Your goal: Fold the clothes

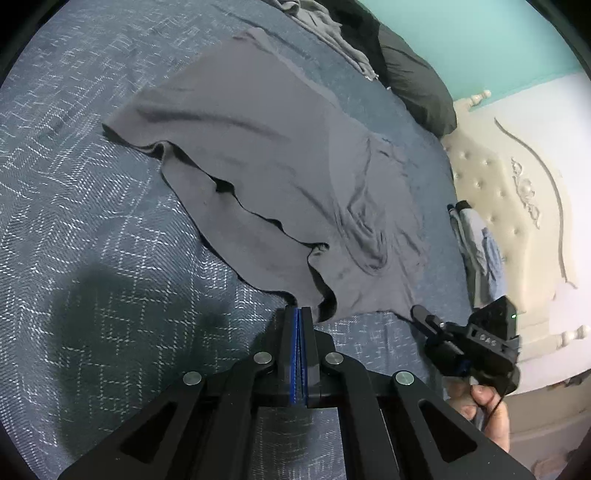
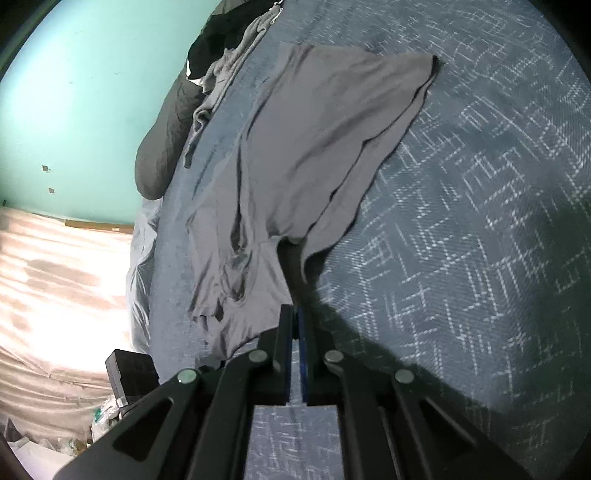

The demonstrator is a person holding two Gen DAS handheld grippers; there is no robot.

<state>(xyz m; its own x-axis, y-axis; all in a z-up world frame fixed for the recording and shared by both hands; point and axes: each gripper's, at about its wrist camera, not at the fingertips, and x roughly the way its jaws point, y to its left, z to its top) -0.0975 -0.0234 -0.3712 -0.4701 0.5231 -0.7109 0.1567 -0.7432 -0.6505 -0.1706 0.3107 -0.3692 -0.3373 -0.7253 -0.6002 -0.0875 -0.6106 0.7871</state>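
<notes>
The bed (image 1: pixel 92 229) runs off the frame on all near sides in both wrist views. The heap of dark and grey clothes (image 1: pixel 332 33) is cut by the top edge; what pieces it holds cannot be told. The grey garment (image 2: pixel 314 147) has its near hem hidden behind the right gripper (image 2: pixel 295 314). The floor clutter (image 2: pixel 99 417) is too blurred to name.

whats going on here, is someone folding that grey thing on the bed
Yes. A person holds a tool in each hand over a grey shirt spread on a blue bedspread. The left tool is shut at the shirt's near edge; the right tool is shut at another near edge. Whether either pinches cloth is unclear. More clothes lie beyond.
</notes>
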